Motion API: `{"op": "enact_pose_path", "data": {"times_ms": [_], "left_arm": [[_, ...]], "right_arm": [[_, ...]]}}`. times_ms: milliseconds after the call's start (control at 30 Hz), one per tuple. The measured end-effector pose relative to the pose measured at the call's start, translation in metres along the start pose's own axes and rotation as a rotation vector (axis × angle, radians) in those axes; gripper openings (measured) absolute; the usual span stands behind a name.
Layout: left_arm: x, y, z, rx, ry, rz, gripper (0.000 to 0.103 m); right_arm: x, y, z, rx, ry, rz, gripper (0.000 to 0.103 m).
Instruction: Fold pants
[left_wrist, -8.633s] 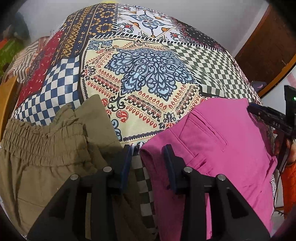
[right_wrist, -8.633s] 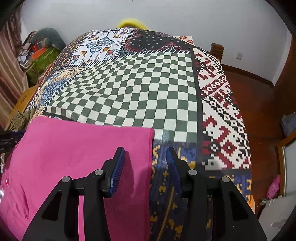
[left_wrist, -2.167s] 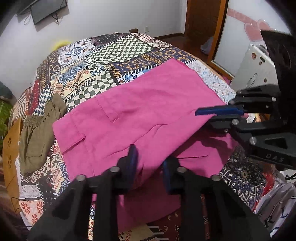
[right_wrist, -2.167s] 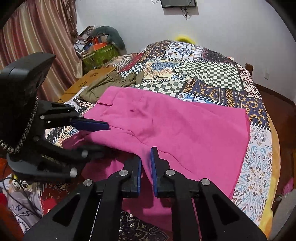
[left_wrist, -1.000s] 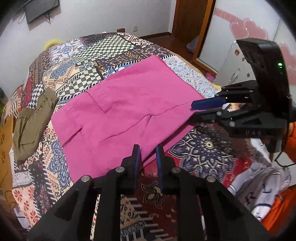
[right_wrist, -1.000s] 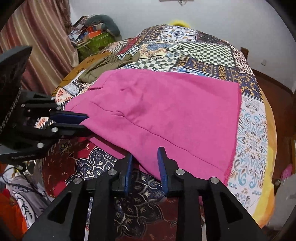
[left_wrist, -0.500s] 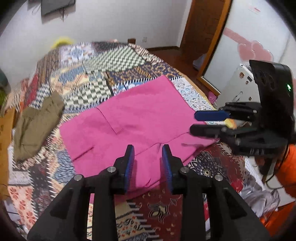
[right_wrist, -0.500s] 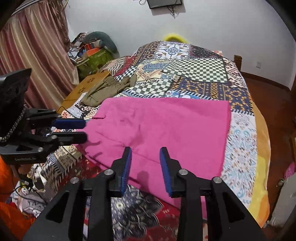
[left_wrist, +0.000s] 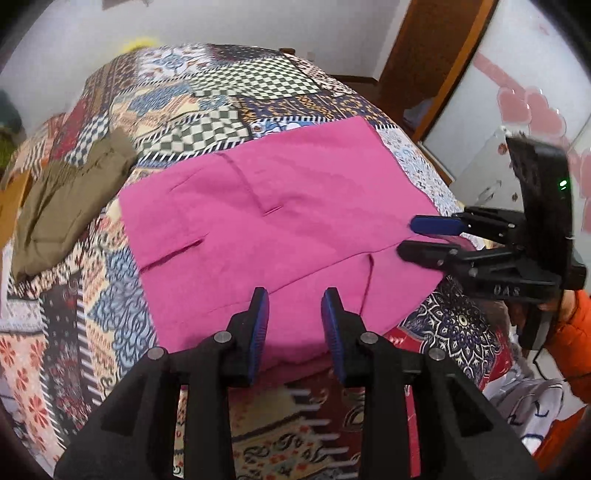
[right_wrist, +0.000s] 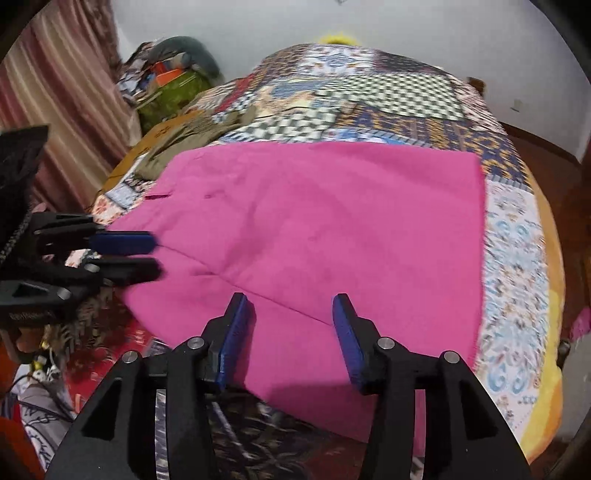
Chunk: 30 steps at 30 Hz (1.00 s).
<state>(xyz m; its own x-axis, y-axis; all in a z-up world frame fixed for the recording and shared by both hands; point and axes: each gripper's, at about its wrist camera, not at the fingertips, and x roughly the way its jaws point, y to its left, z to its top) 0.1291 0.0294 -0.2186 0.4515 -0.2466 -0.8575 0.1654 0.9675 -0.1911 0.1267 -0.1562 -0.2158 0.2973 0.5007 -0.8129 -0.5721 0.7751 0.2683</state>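
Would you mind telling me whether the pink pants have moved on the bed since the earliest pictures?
Yes. The pink pants lay beside the olive garment earlier; now they lie apart from it, spread wider across the bedspread.

Pants: solid magenta-pink, no print. Bedspread: patchwork w/ green-and-white checks, blue/cream florals, navy-orange bands, red-black medallions at near edge. Garment far left: plain olive-khaki. Left claw & right claw: black frames, blue pads. Sleeve: bright orange. Curtain: maroon/tan stripes. Wall: pale grey-white. Door: brown wood.
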Motion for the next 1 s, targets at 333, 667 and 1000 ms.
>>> {"op": "enact_pose_path", "data": {"times_ms": [333,667,1000], "left_arm": [[-0.015,0.031,-0.017,-0.1,-0.025,0.029,0.033],[-0.02,0.042,-0.021,-0.155,-0.033,0.004,0.036],[-0.015,0.042,-0.024,-0.169,-0.038,0.009,0.037]], "right_arm": [[-0.016,-0.044,-0.027,0.126,0.012,-0.094,0.044],[-0.027,-0.065,-0.044,0.152,0.034,-0.171,0.044],[-0.024,-0.066,-0.047,0.151,0.047,-0.168,0.044]]}}
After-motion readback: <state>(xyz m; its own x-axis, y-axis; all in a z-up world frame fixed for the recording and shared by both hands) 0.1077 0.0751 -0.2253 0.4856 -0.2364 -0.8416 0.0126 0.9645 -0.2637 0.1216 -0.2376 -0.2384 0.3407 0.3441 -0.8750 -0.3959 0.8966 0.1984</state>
